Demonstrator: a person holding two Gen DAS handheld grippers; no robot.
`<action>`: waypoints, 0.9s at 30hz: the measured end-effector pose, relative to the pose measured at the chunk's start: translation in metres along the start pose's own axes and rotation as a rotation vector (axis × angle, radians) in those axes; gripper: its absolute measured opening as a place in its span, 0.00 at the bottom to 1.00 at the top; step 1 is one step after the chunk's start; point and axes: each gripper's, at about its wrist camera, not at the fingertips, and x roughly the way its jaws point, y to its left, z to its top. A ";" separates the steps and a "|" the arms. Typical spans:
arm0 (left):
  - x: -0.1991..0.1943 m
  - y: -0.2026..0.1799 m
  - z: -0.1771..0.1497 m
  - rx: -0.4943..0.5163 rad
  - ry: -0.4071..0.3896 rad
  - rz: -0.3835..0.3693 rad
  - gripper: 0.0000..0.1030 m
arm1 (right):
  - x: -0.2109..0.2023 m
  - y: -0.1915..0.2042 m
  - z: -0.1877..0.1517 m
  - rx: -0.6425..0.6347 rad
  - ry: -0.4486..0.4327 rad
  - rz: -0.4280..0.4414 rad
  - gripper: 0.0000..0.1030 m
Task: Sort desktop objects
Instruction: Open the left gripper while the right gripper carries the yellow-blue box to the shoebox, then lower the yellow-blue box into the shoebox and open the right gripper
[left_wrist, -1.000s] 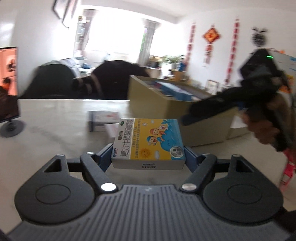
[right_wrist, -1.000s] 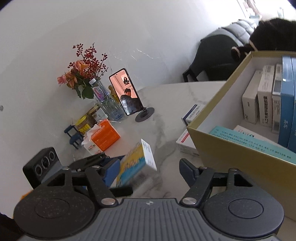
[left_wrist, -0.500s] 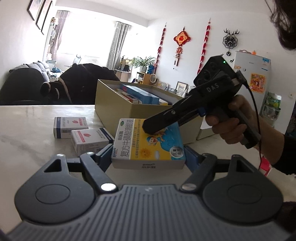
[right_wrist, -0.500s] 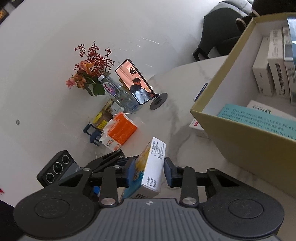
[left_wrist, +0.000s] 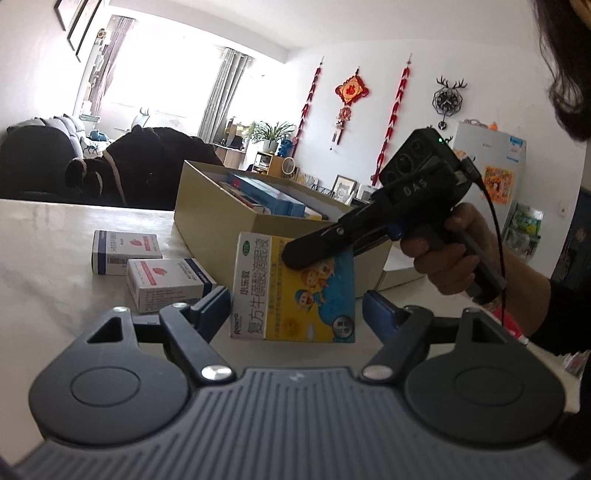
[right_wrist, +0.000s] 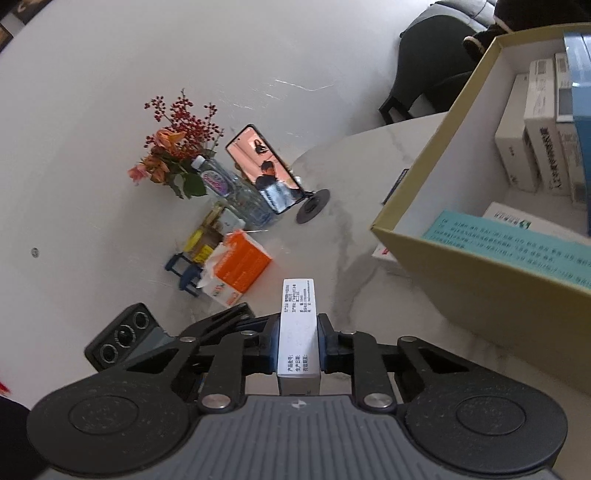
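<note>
A yellow and blue medicine box hangs above the white marble table, upright and slightly tilted. My right gripper comes in from the right and is shut on its upper part; in the right wrist view the right gripper clamps the box's narrow white side. My left gripper is open, with a gap between each blue pad and the box. The left gripper also shows low at the left in the right wrist view. An open tan cardboard box holding several medicine boxes stands just behind.
Two small white and red boxes lie on the table left of the cardboard box. At the table's far side stand a phone on a stand, a flower vase, a water bottle and an orange tissue box.
The right gripper came in and shut on the yellow and blue box. The left gripper opened and let go of it. The box turned more upright.
</note>
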 end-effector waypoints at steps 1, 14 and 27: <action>0.000 0.000 0.000 -0.003 -0.002 -0.002 0.80 | -0.002 0.001 0.002 -0.010 -0.009 -0.019 0.21; -0.005 0.017 -0.004 -0.112 0.005 0.072 0.88 | -0.066 0.009 0.080 -0.206 -0.184 -0.217 0.22; -0.004 0.032 -0.003 -0.167 0.020 0.121 0.89 | -0.003 -0.025 0.103 -0.584 0.056 -0.576 0.21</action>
